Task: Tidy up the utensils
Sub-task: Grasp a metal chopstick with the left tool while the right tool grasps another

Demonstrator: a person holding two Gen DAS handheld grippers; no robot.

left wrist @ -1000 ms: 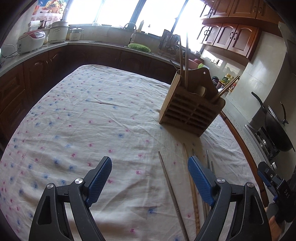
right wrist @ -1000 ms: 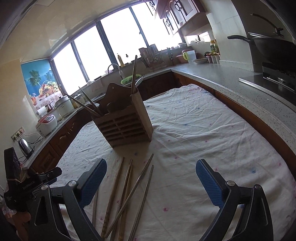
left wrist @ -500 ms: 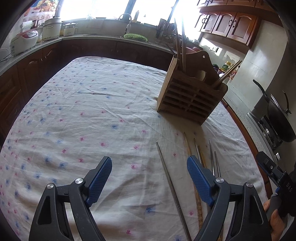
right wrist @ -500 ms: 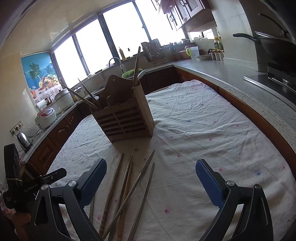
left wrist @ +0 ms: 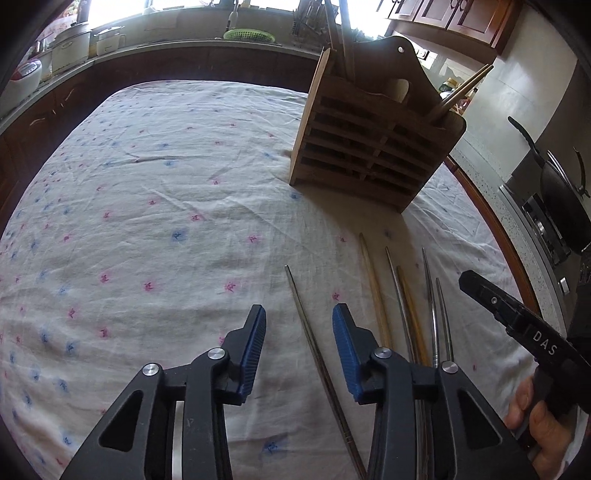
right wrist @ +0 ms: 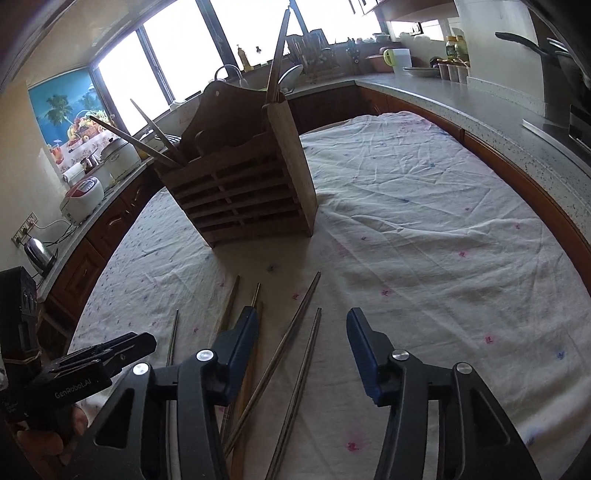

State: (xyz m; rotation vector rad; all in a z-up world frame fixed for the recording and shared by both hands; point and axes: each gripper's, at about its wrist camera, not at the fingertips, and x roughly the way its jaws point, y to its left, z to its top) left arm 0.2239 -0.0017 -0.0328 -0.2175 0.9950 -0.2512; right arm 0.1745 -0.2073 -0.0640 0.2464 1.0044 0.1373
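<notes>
Left gripper half-closing astride steel chopstick, nothing held; right gripper likewise over chopsticks. Best: lower, pinch one stick, then holder ahead.

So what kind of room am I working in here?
A home kitchen, most likely: a counter with a sink tap under the windows, a rice cooker, and a wok on the stove.

Loose chopsticks lie flat before upright wooden holder.

A flowered cloth covers the surface. A green basket sits by the window. A dark pan, perhaps a wok, rests on the stove.
</notes>
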